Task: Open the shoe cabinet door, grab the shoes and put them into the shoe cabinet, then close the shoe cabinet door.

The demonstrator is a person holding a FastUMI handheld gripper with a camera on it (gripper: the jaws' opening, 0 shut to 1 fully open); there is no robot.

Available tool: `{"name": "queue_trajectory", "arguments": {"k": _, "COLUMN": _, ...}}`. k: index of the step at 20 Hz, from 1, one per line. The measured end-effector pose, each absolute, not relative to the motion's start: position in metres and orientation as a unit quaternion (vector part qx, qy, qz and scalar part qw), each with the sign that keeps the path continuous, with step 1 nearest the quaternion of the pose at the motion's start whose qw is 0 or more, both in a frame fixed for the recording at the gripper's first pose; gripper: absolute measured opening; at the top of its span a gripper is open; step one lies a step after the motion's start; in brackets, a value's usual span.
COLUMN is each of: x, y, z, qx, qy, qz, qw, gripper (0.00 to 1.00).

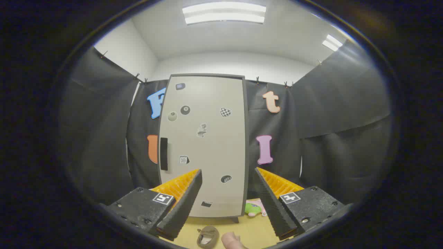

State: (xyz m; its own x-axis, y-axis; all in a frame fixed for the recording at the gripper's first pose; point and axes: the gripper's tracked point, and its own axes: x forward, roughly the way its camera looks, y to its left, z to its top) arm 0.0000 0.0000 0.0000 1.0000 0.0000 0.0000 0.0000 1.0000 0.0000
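Jaws [228, 193] spread, gripping nothing; tall grey shoe cabinet [204, 145] ahead, door shut, black handle [163, 154] at its left edge; small brown shoe [207, 237] on floor before it; risk: slipping off that shallow handle, toppling cabinet.

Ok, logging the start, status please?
Gripper open, empty. Cabinet door shut, handle untouched. Shoe on floor between fingers, pink and green toy beside cabinet.
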Motion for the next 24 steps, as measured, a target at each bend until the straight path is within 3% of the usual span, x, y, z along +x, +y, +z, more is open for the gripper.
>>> {"name": "queue_trajectory", "arguments": {"k": 17, "x": -0.008, "y": -0.02, "z": 0.014, "qx": 0.001, "qy": -0.008, "qz": -0.025, "qw": 1.0, "gripper": 0.97}}
{"name": "queue_trajectory", "arguments": {"k": 24, "x": 0.036, "y": 0.029, "z": 0.005, "qx": 0.013, "qy": 0.017, "qz": 0.03, "qw": 0.999, "gripper": 0.97}}
